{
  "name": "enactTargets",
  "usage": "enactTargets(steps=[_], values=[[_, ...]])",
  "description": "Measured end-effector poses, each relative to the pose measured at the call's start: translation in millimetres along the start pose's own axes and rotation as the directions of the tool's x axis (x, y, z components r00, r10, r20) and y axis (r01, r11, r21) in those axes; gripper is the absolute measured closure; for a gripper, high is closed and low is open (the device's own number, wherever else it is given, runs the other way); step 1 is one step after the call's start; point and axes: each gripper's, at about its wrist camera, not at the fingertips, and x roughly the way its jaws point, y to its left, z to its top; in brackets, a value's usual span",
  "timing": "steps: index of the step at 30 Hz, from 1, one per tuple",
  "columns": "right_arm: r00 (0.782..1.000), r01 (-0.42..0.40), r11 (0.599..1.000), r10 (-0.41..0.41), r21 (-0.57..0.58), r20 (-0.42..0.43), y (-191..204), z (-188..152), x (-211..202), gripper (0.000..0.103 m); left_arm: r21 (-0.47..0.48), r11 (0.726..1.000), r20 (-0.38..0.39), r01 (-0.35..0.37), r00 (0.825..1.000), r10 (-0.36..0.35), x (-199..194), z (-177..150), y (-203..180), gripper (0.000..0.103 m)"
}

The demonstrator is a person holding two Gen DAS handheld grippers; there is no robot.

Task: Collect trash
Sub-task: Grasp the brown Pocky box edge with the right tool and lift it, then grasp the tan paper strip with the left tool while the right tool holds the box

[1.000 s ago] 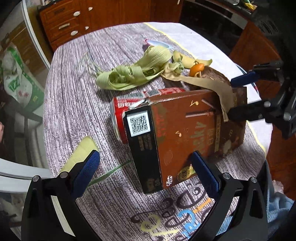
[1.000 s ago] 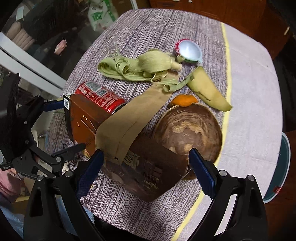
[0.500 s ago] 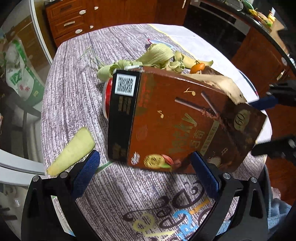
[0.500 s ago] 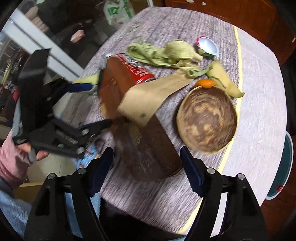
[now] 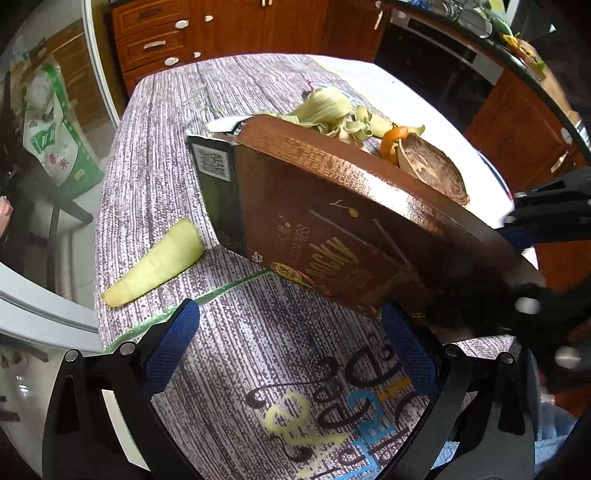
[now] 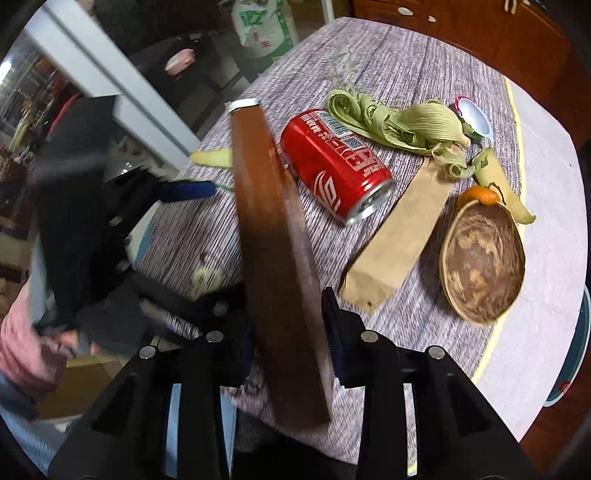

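A brown snack box (image 5: 332,221) (image 6: 273,258) stands tilted on its edge above the table, blurred by motion. My right gripper (image 6: 290,328) (image 5: 517,269) has its jaws closing on the box's near end, and the pads touch both of its faces. My left gripper (image 5: 288,343) (image 6: 177,243) stays open with only tablecloth between its fingers; the box's lower corner hangs just past its right finger. On the table lie a red can (image 6: 332,166), a tan paper bag (image 6: 399,236), corn husks (image 6: 406,122) (image 5: 325,107) and an orange peel (image 6: 480,194).
A brown shell bowl (image 6: 484,258) sits near the table's right edge. A pale husk piece (image 5: 155,266) lies near the left edge, and a white lid (image 6: 474,118) lies at the far side. Wooden cabinets (image 5: 166,33) stand behind the table (image 5: 166,110). A person's pink sleeve (image 6: 22,343) shows at the left.
The box went from lying flat on the can to standing on edge and lifted. The right jaws narrowed onto it. The paper bag slid off onto the table, and the can came into view.
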Motion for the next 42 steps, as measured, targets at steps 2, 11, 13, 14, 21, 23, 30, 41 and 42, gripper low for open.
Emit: enactTargets(steps=[2,11,13,14,21,23,30,41,42], values=[[0.999,0.044,0.998,-0.044,0.037,0.003,0.3,3.1,5.7,0.076,-0.001,1.000,0.008,0.005,1.000,-0.005,-4.6,-0.4,1.0,0.004],[0.987,0.046,0.991,-0.065,0.123,0.147,-10.4,-0.6,-59.5,0.082,0.006,1.000,0.050,0.019,0.999,-0.020,-26.1,5.6,0.0,0.004],[0.980,0.066,0.988,-0.091,0.140,0.179,-19.1,-2.3,-76.3,0.082,0.015,1.000,0.053,0.018,0.998,-0.019,-27.0,9.3,-3.5,0.004],[0.974,0.082,0.984,-0.112,0.157,0.195,-25.9,-3.8,-84.6,0.082,0.019,1.000,0.055,0.015,0.998,-0.016,-26.7,11.1,-5.5,0.004],[0.958,0.102,0.955,-0.170,0.279,0.232,-77.9,-21.9,-110.9,0.082,0.007,1.000,0.062,0.004,0.998,-0.005,-22.6,37.3,-3.0,0.004],[0.956,0.104,0.948,-0.179,0.302,0.233,-90.3,-25.3,-111.4,0.082,0.001,1.000,0.056,0.027,0.998,-0.027,-19.2,44.0,-6.6,0.004],[0.954,0.089,0.932,-0.181,0.351,0.240,-123.7,-40.2,-105.6,0.081,0.057,0.995,-0.002,0.084,0.996,-0.084,12.3,46.1,-54.9,0.004],[0.949,0.118,0.897,-0.228,0.426,0.218,-170.5,-65.0,-97.0,0.081,0.096,0.994,-0.069,0.061,0.996,-0.055,58.3,64.1,-98.1,0.038],[0.949,0.117,0.893,-0.230,0.435,0.216,-174.8,-67.7,-96.7,0.081,0.101,0.993,-0.080,0.062,0.995,-0.054,62.2,63.6,-99.7,0.050]])
